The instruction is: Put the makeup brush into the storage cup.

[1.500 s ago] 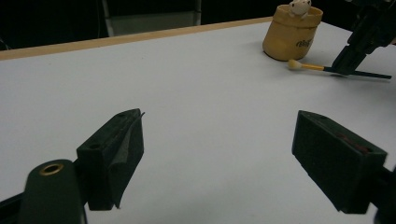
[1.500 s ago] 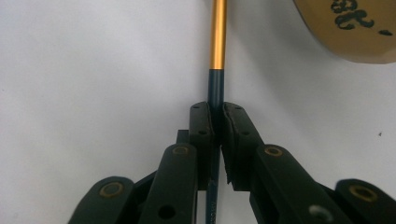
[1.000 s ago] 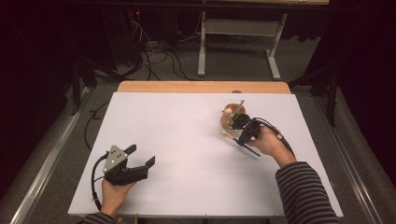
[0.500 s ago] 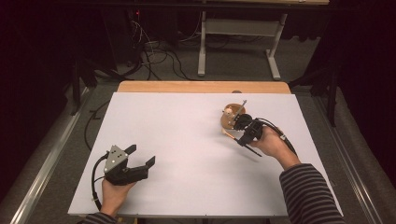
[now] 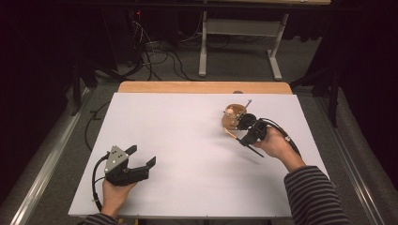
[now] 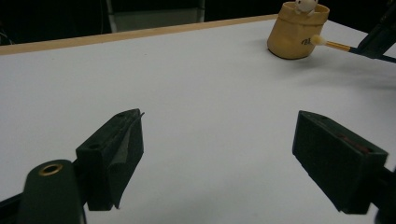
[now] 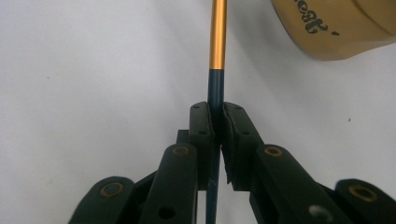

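Note:
A tan pot with a small pale figure in it stands on the white table, right of centre. My right gripper is shut on a thin brush with a dark handle and a gold ferrule. In the right gripper view the brush runs straight out from the closed jaws, just left of the pot. The left gripper view shows the brush's pale tip touching or almost touching the pot's side. My left gripper rests open near the front left, nothing between its fingers.
A wooden strip edges the table's far side. Beyond it on the floor are cables and a white frame leg. Wide bare table lies between the two hands.

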`<action>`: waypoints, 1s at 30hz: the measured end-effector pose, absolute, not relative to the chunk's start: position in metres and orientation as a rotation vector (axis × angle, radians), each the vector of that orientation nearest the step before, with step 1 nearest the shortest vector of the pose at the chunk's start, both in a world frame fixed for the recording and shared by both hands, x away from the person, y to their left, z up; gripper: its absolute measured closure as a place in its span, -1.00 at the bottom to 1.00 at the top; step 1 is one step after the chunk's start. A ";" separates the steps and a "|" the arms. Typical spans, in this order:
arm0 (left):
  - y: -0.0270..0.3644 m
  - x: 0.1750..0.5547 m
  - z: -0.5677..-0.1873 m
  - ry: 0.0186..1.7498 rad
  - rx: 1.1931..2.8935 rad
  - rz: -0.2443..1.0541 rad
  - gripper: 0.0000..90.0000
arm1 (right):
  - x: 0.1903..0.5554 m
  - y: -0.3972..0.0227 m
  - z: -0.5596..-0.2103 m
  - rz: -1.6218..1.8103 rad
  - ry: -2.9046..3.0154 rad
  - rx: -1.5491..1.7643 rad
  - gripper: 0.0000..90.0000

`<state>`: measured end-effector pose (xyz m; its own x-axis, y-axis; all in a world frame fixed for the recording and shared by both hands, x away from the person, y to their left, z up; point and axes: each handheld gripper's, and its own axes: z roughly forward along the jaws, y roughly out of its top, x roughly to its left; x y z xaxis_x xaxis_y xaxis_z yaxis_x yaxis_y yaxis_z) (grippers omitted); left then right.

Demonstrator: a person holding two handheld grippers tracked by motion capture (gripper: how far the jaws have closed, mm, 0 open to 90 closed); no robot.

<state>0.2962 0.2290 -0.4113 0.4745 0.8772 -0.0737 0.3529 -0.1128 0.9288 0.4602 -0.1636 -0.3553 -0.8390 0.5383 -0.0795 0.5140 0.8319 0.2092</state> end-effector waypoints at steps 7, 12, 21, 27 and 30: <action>0.229 0.296 -0.411 1.065 1.690 0.635 -0.62 | 0.459 -0.168 -0.353 0.297 2.868 0.838 0.89; 0.229 0.296 -0.411 1.067 1.692 0.635 -0.62 | 0.457 -0.173 -0.351 0.327 2.858 0.840 0.89; 0.229 0.296 -0.411 1.070 1.696 0.635 -0.62 | 0.454 -0.180 -0.345 0.379 2.843 0.844 0.89; 0.229 0.296 -0.411 1.072 1.693 0.633 -0.62 | 0.452 -0.182 -0.342 0.405 2.830 0.842 0.89; 0.229 0.297 -0.411 1.074 1.694 0.631 -0.62 | 0.451 -0.184 -0.340 0.417 2.827 0.833 0.89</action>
